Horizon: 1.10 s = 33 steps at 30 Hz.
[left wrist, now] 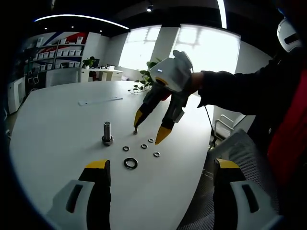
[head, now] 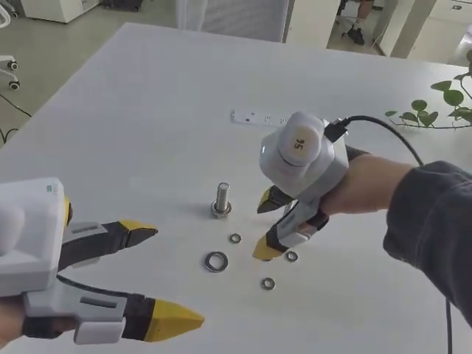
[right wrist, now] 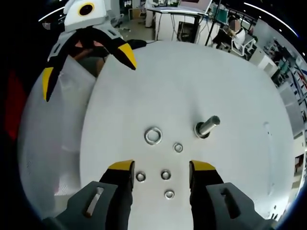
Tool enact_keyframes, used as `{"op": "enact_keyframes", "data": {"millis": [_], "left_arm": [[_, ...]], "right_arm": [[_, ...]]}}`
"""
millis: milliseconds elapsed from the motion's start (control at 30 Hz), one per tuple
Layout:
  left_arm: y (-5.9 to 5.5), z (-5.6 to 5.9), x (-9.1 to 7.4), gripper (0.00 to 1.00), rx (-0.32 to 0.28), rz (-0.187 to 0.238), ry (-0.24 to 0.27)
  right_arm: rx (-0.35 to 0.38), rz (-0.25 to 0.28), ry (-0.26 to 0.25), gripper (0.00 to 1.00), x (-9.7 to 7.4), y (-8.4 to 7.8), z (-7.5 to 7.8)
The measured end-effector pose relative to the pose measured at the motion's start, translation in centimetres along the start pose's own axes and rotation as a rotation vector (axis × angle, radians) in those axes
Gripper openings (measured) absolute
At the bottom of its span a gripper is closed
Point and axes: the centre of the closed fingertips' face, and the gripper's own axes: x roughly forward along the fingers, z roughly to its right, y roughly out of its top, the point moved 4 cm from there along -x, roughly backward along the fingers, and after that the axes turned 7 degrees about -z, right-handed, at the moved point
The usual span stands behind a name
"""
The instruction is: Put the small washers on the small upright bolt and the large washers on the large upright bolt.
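The right gripper has its jaws spread wide with nothing in them, hovering right over the small washers on the white table. The left gripper is gaping and empty too. The large washer lies flat near the large upright bolt, not on it.

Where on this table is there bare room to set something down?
Free: the wide tabletop left of the bolt in the head view, and the stretch beyond the power strip. Crowded: in front of the bolt, where the large washer and small washers lie by the right gripper.
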Motion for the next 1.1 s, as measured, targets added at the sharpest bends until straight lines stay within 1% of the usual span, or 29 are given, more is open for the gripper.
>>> {"op": "enact_keyframes", "data": {"millis": [133,333,733,967,1100], "left_arm": [[0.0,0.1,0.0,0.89,0.001,-0.002,-0.002],[0.0,0.1,-0.1,0.89,-0.002,-0.001,0.002],[-0.3,0.1,-0.4,0.88,-0.008,0.003,0.003],[-0.4,-0.1,-0.7,0.88,-0.015,0.006,0.012],[-0.3,-0.2,-0.9,0.88,-0.017,0.011,0.017]], "right_arm": [[0.001,0.004,0.01,0.48,0.3,0.2,-0.2],[-0.01,0.012,0.02,0.48,0.8,1.2,-0.3],[-0.026,0.004,0.064,0.47,2.8,2.5,-1.0],[-0.033,0.002,0.083,0.47,4.0,3.3,-1.0],[-0.041,-0.01,0.092,0.46,4.6,3.5,-1.0]]}}
